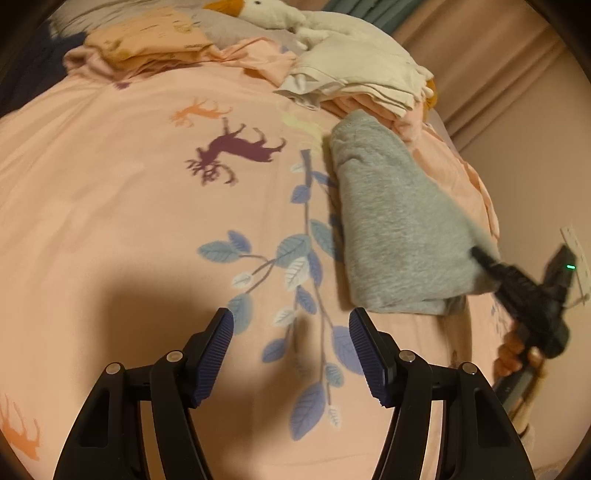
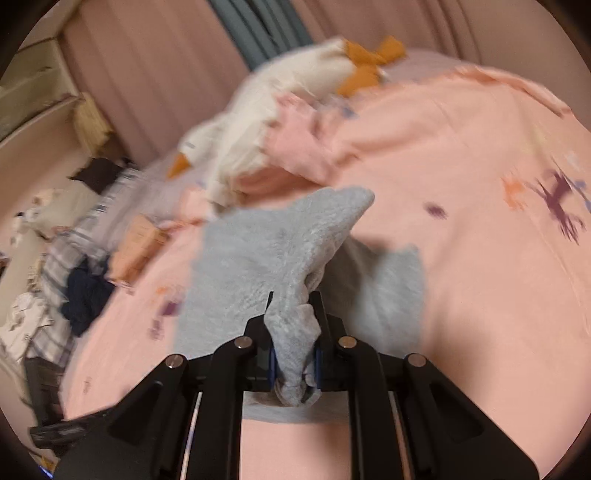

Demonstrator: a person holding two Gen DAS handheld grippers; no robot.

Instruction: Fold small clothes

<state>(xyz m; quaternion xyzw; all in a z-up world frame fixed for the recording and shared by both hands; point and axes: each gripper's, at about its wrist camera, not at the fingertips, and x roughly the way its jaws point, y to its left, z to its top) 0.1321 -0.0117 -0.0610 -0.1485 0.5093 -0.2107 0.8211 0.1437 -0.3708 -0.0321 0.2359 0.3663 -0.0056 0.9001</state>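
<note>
A folded grey garment (image 1: 399, 225) lies on the pink printed bedsheet (image 1: 129, 206), right of middle in the left wrist view. Its near right corner is pinched and lifted by my right gripper (image 1: 480, 254), held by a hand at the right edge. From the right wrist camera, the right gripper (image 2: 293, 325) is shut on a bunched edge of the grey garment (image 2: 266, 251), which rises off the sheet in front of it. My left gripper (image 1: 291, 325) hangs open above the leaf print, left of the garment, with nothing between its fingers.
Folded cream clothes (image 1: 354, 77) and orange ones (image 1: 147, 40) lie at the far side of the bed, beside a white goose plush (image 1: 273, 14). Dark and striped clothes (image 2: 85, 291) are piled at the bed's left side. Pink curtains (image 2: 155, 74) hang behind.
</note>
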